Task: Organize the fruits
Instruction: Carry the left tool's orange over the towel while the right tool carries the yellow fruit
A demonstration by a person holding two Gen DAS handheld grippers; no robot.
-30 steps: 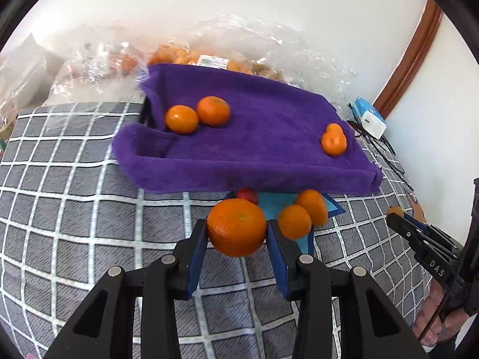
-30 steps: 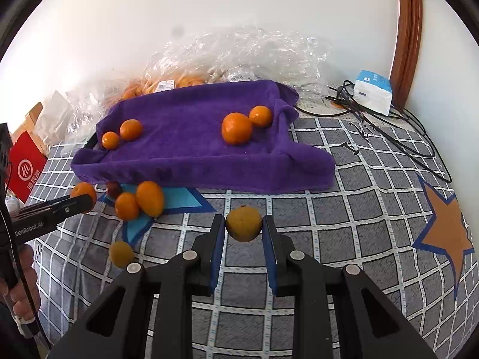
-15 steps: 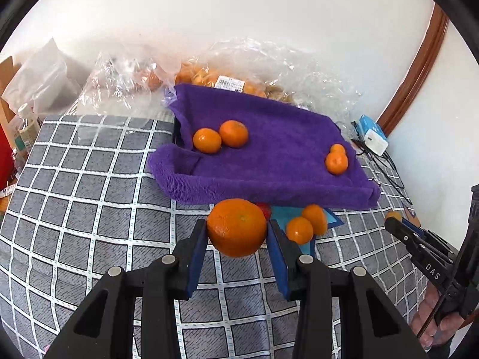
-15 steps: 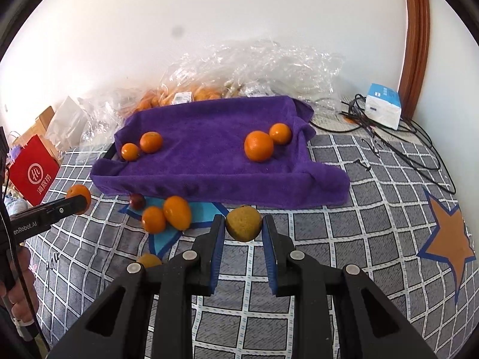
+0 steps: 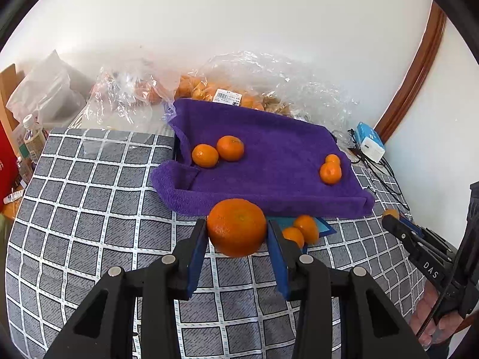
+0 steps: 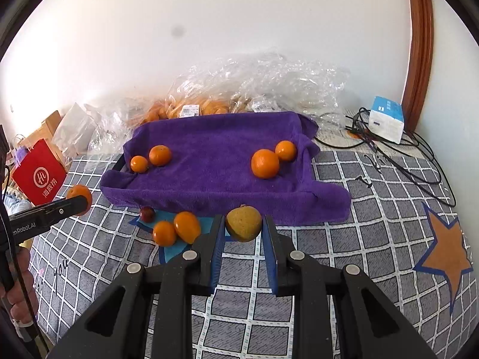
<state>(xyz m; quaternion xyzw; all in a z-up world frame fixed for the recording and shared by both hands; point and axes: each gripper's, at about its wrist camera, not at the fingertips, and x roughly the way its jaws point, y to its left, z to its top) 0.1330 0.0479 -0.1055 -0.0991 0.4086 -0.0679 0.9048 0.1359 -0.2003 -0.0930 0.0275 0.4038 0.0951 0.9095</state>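
1. White walls back a surface spread with a grey checked cloth (image 5: pixel 98 197); whether a bed or a tabletop lies under it cannot be told. A tray draped in a purple towel (image 6: pixel 215 137) sits near the wall, with clear plastic bags (image 6: pixel 269 80) of fruit behind it.
2. Left tongs (image 5: pixel 236 233) are closed on a large orange (image 5: pixel 236 227), held in the air just in front of the towel's near edge.
3. Right tongs (image 6: pixel 243 224) grip a small yellowish fruit (image 6: pixel 243 223), also held in front of the towel.
4. Four oranges already rest on the towel, a pair at its left end (image 6: pixel 151 158) and a pair at its right end (image 6: pixel 271 158). Two more oranges (image 6: pixel 176 232) and a small dark red fruit (image 6: pixel 147 214) lie loose just in front of the towel.
5. Both held fruits look light, round and firm yet bruisable. A grip across the widest part with modest squeeze seems best, since smooth peel could roll out.
6. Only the right view shows the red fruit and a red paper bag (image 6: pixel 39 175) left of the towel. Only the left view shows a plastic bottle (image 5: pixel 33 137) left of the towel.
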